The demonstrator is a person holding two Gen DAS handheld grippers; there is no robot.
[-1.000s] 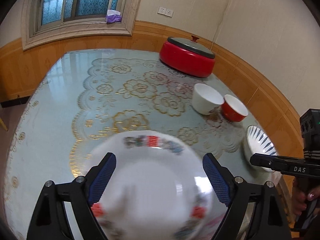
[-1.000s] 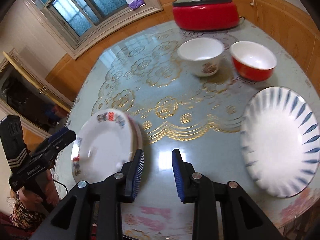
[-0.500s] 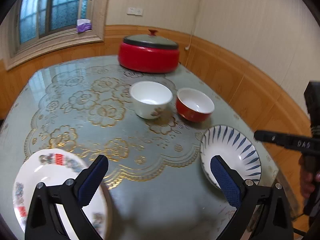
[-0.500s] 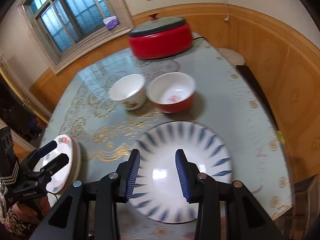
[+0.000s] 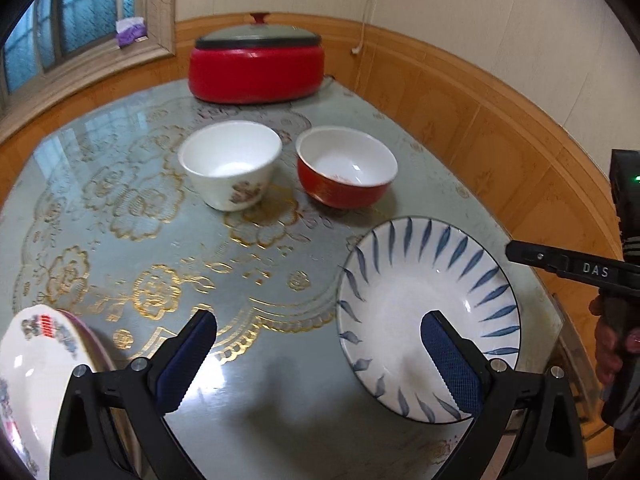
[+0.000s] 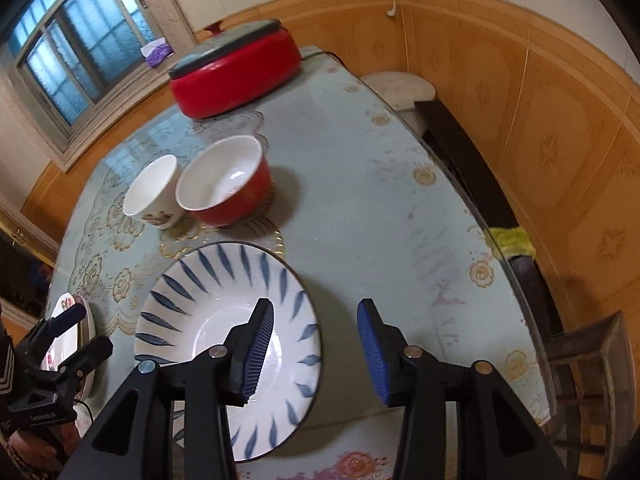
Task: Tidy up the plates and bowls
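A white plate with blue leaf strokes [image 5: 420, 280] lies near the table's right front edge. My left gripper [image 5: 316, 324] hangs wide open above the table, its right finger over the plate's left part, with nothing held. My right gripper [image 6: 314, 312] is over the same plate [image 6: 208, 300]. Its jaws are opening astride the right rim, and the pads are not pressing on it. Beyond stand a white bowl [image 5: 230, 164] and a red bowl [image 5: 346, 168] side by side. A stack of floral plates [image 5: 32, 360] sits at the left front.
A red electric pot with a grey lid [image 5: 256, 68] stands at the table's far side. Wood-panelled wall runs close along the right. A dark bench [image 6: 460, 152] and a stool [image 6: 592, 360] stand past the glass table edge [image 6: 516, 264].
Both grippers swung right, from the floral plates to the blue-leaf plate. The floral plate that lay between the left jaws now rests on the stack at the left. The right jaws have widened.
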